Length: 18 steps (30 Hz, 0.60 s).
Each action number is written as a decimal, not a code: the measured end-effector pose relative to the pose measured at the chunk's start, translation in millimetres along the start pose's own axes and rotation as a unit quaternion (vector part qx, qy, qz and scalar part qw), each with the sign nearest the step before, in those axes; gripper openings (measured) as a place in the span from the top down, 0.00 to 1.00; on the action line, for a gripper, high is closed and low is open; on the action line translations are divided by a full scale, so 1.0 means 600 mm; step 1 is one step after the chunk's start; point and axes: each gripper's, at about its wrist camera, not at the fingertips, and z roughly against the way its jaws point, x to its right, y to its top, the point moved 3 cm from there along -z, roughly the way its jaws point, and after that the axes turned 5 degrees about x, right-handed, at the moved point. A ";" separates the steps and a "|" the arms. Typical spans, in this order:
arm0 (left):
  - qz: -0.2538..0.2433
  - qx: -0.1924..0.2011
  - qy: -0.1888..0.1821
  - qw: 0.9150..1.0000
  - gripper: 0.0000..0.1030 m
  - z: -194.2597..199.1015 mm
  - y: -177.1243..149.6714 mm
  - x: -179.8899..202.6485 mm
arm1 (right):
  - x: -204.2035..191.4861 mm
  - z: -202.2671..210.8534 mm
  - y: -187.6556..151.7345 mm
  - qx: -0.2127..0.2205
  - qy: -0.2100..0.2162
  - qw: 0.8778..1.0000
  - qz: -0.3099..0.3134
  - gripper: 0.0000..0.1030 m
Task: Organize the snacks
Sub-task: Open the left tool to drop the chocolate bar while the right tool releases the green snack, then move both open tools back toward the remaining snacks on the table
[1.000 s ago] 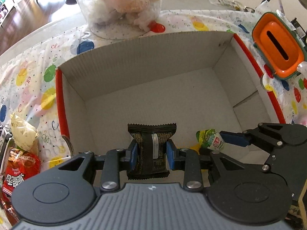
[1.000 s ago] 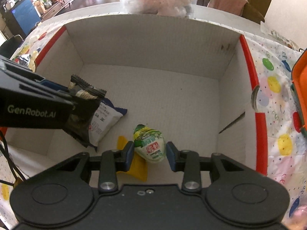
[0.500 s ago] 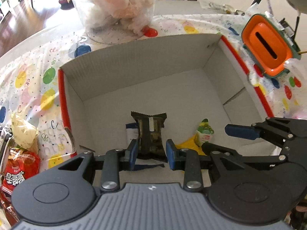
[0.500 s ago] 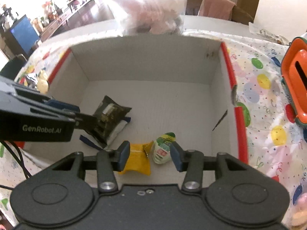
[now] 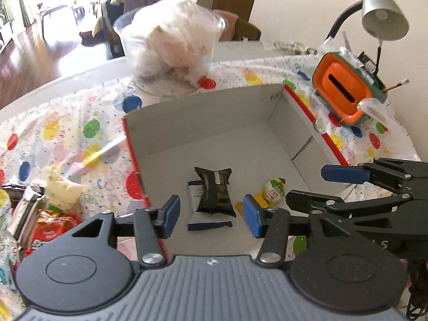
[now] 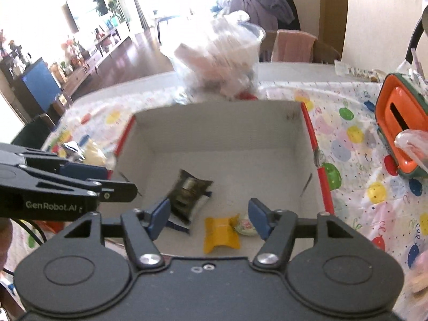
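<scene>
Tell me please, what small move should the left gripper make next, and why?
Probably swing the left gripper left toward the snack pile beside the cardboard box. Its jaws are open and empty, the dark snack packet already lies inside the box, and several packets wait on the tablecloth.

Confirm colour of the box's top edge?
Red: the cardboard box has a red rim over pale walls, clearest in the right wrist view.

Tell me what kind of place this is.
Most likely a home's dining and living area: a table under a balloon-print tablecloth, a desk lamp beside it, and beyond, a wood floor with a clothes-draped chair and a low cabinet of household items.
</scene>
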 end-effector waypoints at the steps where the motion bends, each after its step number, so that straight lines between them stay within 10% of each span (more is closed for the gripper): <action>1: 0.001 0.006 -0.001 1.000 0.44 0.009 -0.002 -0.004 | -0.008 0.006 0.001 0.004 0.003 1.000 -0.001 0.35; 18: 0.015 0.073 0.010 0.997 0.26 0.162 -0.093 -0.146 | -0.189 0.061 -0.027 0.054 0.037 0.998 0.012 0.13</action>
